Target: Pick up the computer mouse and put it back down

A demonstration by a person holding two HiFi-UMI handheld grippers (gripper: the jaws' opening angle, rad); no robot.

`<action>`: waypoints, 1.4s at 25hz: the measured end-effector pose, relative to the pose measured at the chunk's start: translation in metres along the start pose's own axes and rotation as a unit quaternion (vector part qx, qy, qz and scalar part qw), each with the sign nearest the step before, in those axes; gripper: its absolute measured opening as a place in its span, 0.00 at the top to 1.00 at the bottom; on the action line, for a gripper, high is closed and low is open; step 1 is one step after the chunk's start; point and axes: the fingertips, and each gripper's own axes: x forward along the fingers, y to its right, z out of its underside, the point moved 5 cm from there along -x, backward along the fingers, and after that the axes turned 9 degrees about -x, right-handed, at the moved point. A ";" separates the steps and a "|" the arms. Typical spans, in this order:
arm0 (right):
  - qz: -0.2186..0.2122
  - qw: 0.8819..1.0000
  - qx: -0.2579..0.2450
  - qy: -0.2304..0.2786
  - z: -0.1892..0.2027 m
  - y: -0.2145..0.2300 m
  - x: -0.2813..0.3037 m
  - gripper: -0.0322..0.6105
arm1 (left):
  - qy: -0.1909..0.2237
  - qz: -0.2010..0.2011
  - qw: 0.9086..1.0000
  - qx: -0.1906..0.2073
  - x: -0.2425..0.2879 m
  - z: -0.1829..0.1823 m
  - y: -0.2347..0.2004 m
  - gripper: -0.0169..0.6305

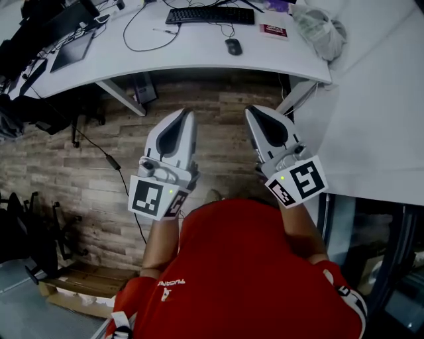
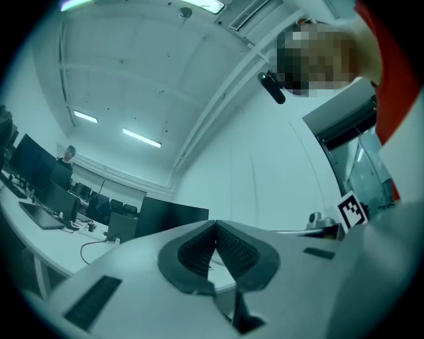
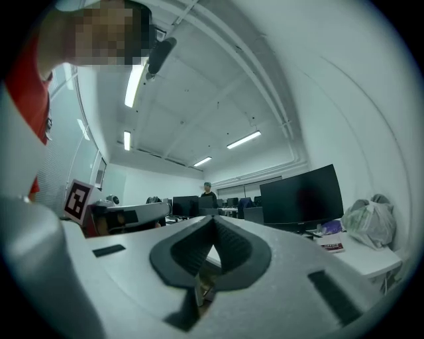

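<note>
Computer mouse (image 1: 232, 46): black, lay on the white tabletop (image 1: 192, 51), just in front of the keyboard (image 1: 210, 14), with a red-and-white booklet (image 1: 273, 30) to its right.
Left gripper (image 1: 187, 114): clenched, jaws together, nothing between them; held over the wood floor (image 1: 218, 126).
Right gripper (image 1: 250, 110): clenched, empty; beside the left gripper, well apart from the mouse.

The right gripper (image 3: 213, 224) has its dark ribbed pads closed against each other at the tips. Beyond them a black monitor (image 3: 301, 197) stands on a white desk (image 3: 374, 260), with a small flat book (image 3: 331, 244) and a tied plastic bag (image 3: 370, 222) to its right. The left gripper (image 3: 129, 214) and its marker cube (image 3: 78, 199) show at the left. A person (image 3: 208, 193) stands far back among more monitors.
</note>
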 end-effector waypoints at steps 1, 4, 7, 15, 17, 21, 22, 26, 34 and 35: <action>0.004 1.000 -0.001 -0.001 0.002 -0.001 0.004 0.94 | 0.001 0.001 1.000 0.000 -0.001 0.000 -0.005 0.96; 0.010 1.000 -0.006 -0.009 0.009 -0.004 0.018 0.94 | 0.004 -0.001 1.000 -0.002 -0.002 -0.001 -0.025 0.96; 0.021 0.999 -0.011 -0.022 0.016 -0.001 0.032 0.94 | 0.003 -0.005 1.000 -0.007 0.000 -0.002 -0.044 0.96; 0.050 0.998 -0.023 -0.043 0.034 0.035 0.076 0.94 | -0.007 -0.008 1.000 -0.007 0.035 0.005 -0.088 0.96; 0.055 0.997 -0.020 -0.046 0.045 0.049 0.089 0.94 | -0.010 -0.008 1.000 -0.003 0.051 0.010 -0.099 0.96; 0.060 0.997 -0.017 -0.055 0.070 0.085 0.122 0.94 | -0.021 -0.010 1.000 0.003 0.091 0.026 -0.125 0.96; 0.061 0.996 -0.017 -0.057 0.075 0.095 0.131 0.94 | -0.023 -0.011 1.000 0.004 0.103 0.029 -0.132 0.96; 0.065 0.995 -0.015 -0.072 0.095 0.132 0.163 0.94 | -0.027 -0.016 0.999 0.006 0.146 0.038 -0.158 0.96; 0.062 0.990 -0.008 -0.127 0.159 0.198 0.221 0.85 | -0.041 -0.024 0.999 0.013 0.227 0.068 -0.198 0.96; 0.060 0.989 -0.006 -0.136 0.168 0.205 0.227 0.83 | -0.042 -0.027 0.999 0.012 0.235 0.072 -0.203 0.96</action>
